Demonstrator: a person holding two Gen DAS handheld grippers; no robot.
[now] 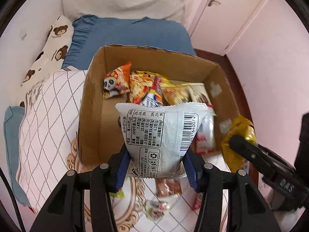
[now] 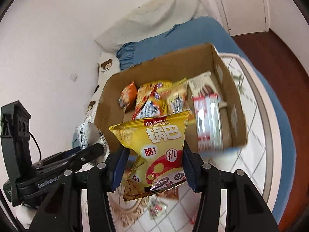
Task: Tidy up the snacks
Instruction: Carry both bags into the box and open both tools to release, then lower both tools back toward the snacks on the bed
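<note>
My left gripper (image 1: 156, 160) is shut on a white snack packet (image 1: 162, 135), its back label and barcode toward me, held above the near wall of the open cardboard box (image 1: 92, 100). My right gripper (image 2: 154, 162) is shut on a yellow snack packet (image 2: 154, 141) with a red panda design, held just before the box (image 2: 108, 104). The box holds several packets, among them an orange panda packet (image 1: 116, 81), and a white and red carton (image 2: 207, 123). The right gripper with its yellow packet (image 1: 238, 135) shows at the right of the left wrist view.
The box sits on a bed with a white checked quilt (image 1: 50, 119), a blue pillow (image 1: 131, 32) and a bear-print pillow (image 1: 52, 46) behind. Loose small snacks (image 1: 156, 208) lie on the quilt below the grippers. Pink walls and a door (image 1: 231, 15) stand beyond.
</note>
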